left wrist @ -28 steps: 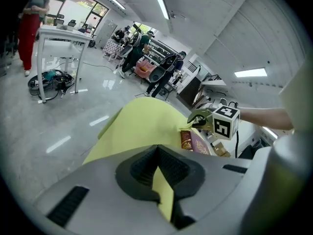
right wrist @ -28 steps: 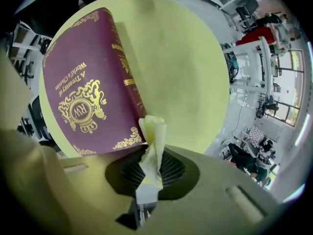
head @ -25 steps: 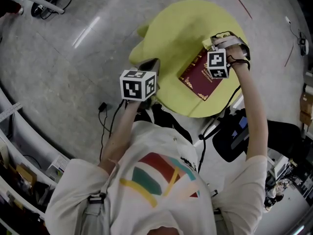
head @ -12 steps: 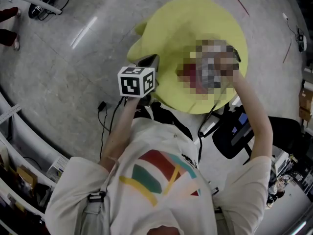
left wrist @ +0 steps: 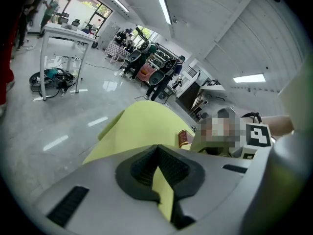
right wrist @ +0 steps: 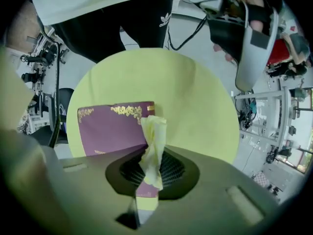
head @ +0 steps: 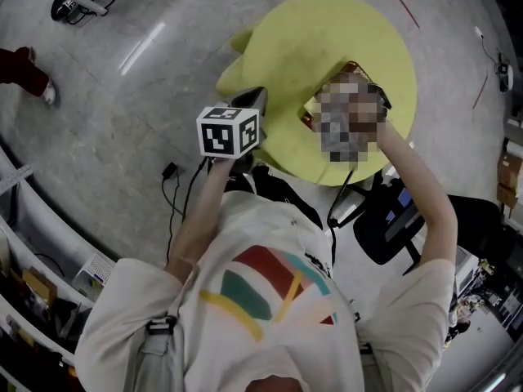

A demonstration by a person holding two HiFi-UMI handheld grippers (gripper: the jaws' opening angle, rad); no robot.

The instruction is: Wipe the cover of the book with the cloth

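We are pinching the cloth [right wrist: 152, 146] in the right gripper [right wrist: 149, 173]. Its jaws are closed tight on the twisted pale fabric, and a loose end is sticking out ahead of the pads. The book [right wrist: 110, 129] is lying flat on the round yellow table [right wrist: 195, 106], directly below these jaws and spreading ahead and to their left. A strip of its maroon cover is also showing through the gap under the pads. We are judging the wipe to be in hand rather than finished. The cloth is gripped and over the cover, but most of the cover is lying off to the left of the jaws. We cannot tell whether the fabric is touching it, or how much has been rubbed already.

We are holding the left gripper [left wrist: 157, 173] with its jaws fully together and nothing between them. It is off the table's near edge, with the book well ahead and to the right of its tips.

Only the right gripper view is showing the grip on the cloth and the gold ornament on the cover. The left gripper view is showing just a small sliver of the book, and in the head view that spot is blurred over. The head view alone is showing how well apart the two grippers are.
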